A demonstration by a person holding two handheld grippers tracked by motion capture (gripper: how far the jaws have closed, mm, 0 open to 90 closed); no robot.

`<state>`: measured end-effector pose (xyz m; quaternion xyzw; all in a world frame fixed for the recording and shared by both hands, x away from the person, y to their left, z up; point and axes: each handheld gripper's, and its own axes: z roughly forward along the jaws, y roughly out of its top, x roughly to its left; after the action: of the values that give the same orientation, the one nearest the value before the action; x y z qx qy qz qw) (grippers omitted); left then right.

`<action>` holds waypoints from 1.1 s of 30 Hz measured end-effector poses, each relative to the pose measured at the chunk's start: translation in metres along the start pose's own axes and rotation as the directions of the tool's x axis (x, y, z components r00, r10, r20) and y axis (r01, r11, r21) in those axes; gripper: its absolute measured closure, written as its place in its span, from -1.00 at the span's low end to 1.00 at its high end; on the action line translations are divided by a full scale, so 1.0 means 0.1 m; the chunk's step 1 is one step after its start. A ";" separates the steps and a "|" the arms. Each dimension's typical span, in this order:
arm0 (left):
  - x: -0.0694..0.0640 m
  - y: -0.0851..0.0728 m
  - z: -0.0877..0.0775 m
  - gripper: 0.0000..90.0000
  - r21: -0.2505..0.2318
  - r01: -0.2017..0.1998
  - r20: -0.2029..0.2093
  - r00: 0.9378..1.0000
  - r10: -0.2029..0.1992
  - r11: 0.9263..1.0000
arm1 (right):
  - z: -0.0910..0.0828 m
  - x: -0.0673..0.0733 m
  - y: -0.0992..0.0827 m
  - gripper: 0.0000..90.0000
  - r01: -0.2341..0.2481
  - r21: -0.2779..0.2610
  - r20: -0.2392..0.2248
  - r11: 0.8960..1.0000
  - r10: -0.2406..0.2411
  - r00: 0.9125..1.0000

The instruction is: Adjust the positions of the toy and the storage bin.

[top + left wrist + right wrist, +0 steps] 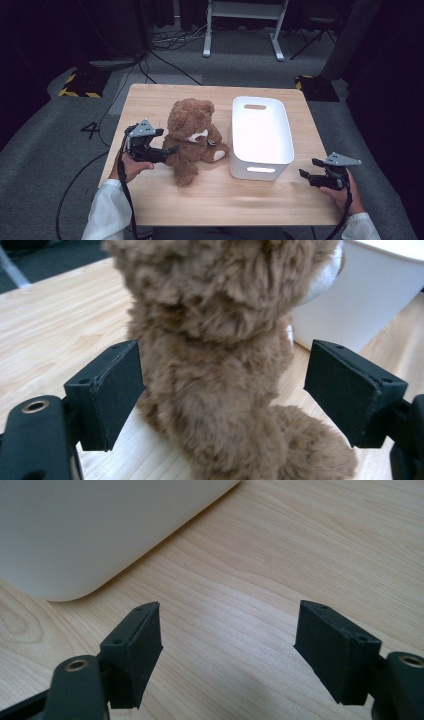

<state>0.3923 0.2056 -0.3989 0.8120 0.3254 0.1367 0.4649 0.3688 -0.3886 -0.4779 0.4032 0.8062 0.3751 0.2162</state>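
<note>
A brown teddy bear (pixel 192 135) sits upright on the wooden table (pixel 225 200), just left of a white plastic bin (pixel 287 150). My left gripper (pixel 170 150) reaches in level from the bear's left side. In the left gripper view the bear's furry body (pixel 215 405) stands between the wide jaws of my left gripper (pixel 222 390). One pad (pixel 120 390) brushes the fur, while the other pad (pixel 340 385) stays apart from it. My right gripper (pixel 307 169) hovers low by the bin's near right corner. It is open, with only bare wood between the jaws of my right gripper (pixel 227 640).
The bin (pixel 90 530) is empty and has handle slots in its end walls; its side wall (pixel 370 295) stands right behind the bear. Cables trail from both grippers off the table's near edge. Beyond the table lie grey carpet, cables and a desk frame (pixel 245 30).
</note>
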 end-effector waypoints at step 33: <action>-0.02 0.07 0.69 0.15 0.092 0.023 -0.112 0.994 -0.012 0.996 | 0.11 0.08 -0.04 -0.36 0.046 0.043 -0.044 0.998 -0.044 0.998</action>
<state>0.4298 0.1562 -0.4290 0.8210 0.3638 0.1623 0.4091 0.3691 -0.3785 -0.4877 0.3816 0.8275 0.3609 0.1984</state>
